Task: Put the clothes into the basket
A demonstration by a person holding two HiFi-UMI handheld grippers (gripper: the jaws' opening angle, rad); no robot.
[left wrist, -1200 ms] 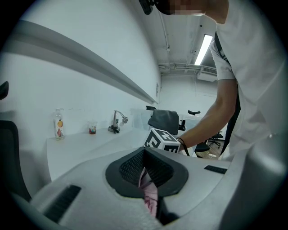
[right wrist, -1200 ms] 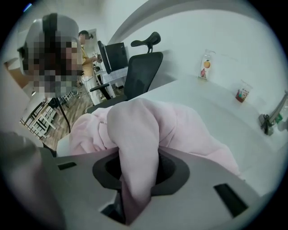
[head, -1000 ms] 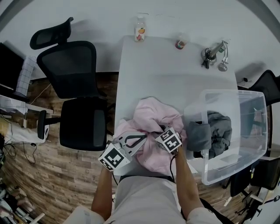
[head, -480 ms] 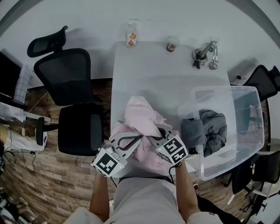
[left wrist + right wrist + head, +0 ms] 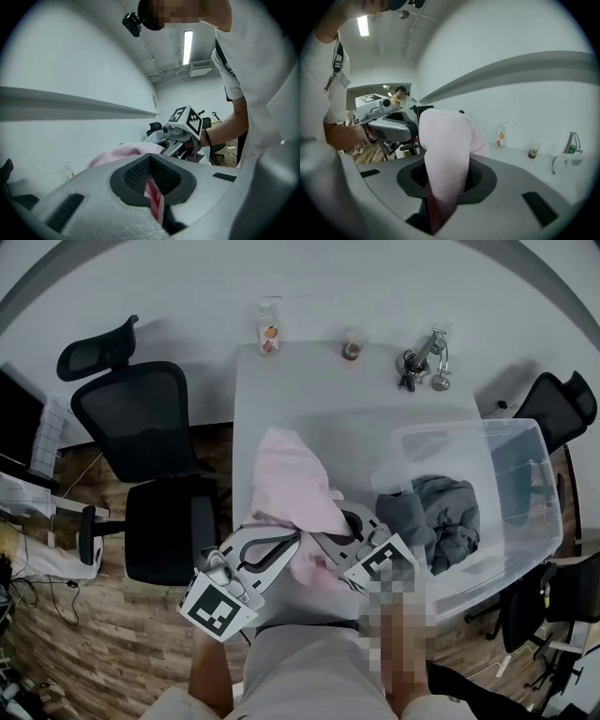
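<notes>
A pink garment [image 5: 292, 486] hangs lifted above the white table [image 5: 319, 390], bunched between my two grippers. My left gripper [image 5: 286, 542] is shut on its near left part; pink cloth [image 5: 153, 197] is pinched in the jaws. My right gripper [image 5: 339, 529] is shut on another fold, and the pink cloth [image 5: 446, 154] drapes out of its jaws. The clear plastic basket [image 5: 525, 512] stands to the right at the table's edge, with grey clothes [image 5: 441, 512] inside. In the left gripper view the right gripper's marker cube [image 5: 188, 119] shows just beyond the pink cloth.
A bottle [image 5: 268, 330], a small cup [image 5: 352, 350] and a bunch of keys [image 5: 422, 362] stand along the table's far edge. A black office chair [image 5: 150, 456] is at the left; another chair [image 5: 562, 399] sits behind the basket.
Both grippers have risen toward the camera with the pink garment, which has left the table and hangs stretched upward. The right gripper rose further than the left.
</notes>
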